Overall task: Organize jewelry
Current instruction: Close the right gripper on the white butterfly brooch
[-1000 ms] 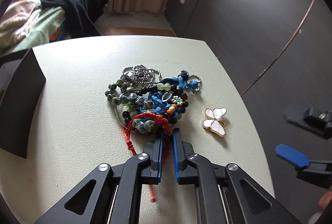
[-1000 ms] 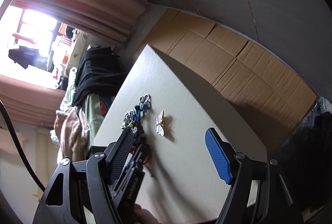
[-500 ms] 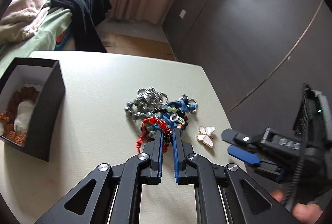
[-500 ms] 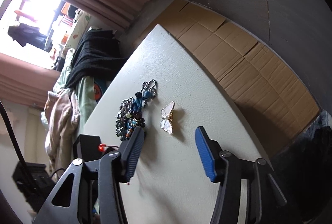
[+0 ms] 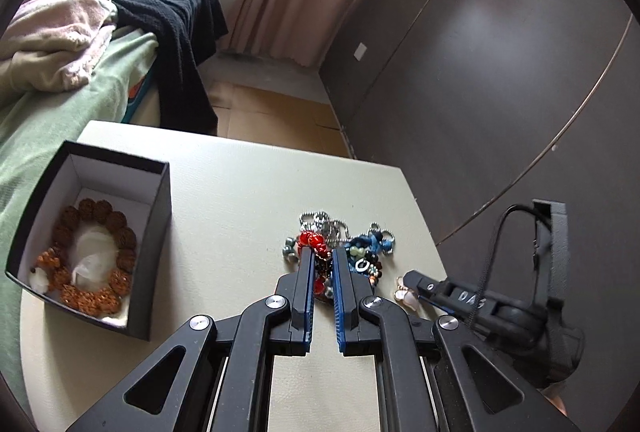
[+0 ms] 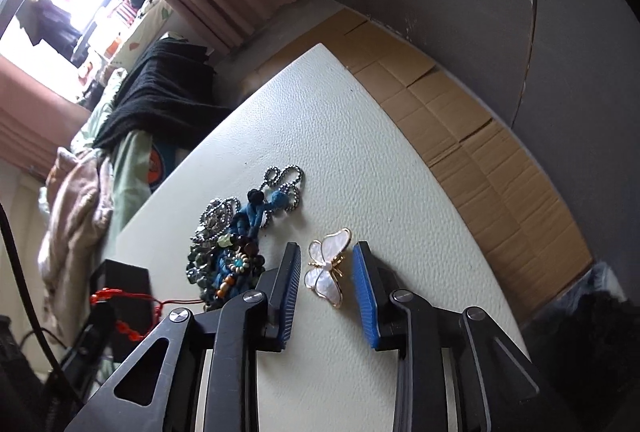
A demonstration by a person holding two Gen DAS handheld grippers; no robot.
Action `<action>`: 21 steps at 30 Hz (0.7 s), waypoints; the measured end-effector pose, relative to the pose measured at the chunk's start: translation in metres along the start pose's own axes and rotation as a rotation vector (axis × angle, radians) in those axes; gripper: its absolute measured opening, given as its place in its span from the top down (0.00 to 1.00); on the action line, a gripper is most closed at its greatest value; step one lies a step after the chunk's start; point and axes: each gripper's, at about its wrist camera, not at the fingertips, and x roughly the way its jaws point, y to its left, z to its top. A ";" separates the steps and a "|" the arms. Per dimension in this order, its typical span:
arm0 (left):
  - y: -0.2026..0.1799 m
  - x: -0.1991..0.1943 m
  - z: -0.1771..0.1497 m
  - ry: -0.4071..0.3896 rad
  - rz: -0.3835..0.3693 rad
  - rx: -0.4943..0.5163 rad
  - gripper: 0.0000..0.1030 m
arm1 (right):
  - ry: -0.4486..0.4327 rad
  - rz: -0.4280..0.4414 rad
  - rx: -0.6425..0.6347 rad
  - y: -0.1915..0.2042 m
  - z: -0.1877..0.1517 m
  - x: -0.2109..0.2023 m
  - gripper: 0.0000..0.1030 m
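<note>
From where I'm driving, the red cord bracelet [image 5: 316, 252] with its shiny red beads is pinched up off the table, its knotted cord trailing loose to one side. Under it sits the tangled pile [image 6: 236, 244]: silver ball chain looping out at the far end, blue knotted cord, dark green stone beads, a few small orange ones, all heaped together. Just beside the pile lies the butterfly brooch [image 6: 326, 268], flat, pearly white wings with a gold rim. The black box [image 5: 158, 244] with white lining stands well apart, open, a brown bead bracelet [image 5: 98, 252] coiled inside.
</note>
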 end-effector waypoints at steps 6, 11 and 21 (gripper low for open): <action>0.005 -0.004 0.004 -0.011 0.004 0.003 0.92 | -0.009 -0.107 -0.118 0.016 -0.002 0.001 0.81; 0.012 -0.022 0.011 -0.056 0.011 0.005 0.92 | -0.004 -0.137 -0.157 0.018 -0.005 -0.001 0.87; 0.049 -0.066 0.017 -0.130 0.025 -0.054 0.92 | -0.020 0.001 -0.102 0.023 -0.018 -0.023 0.87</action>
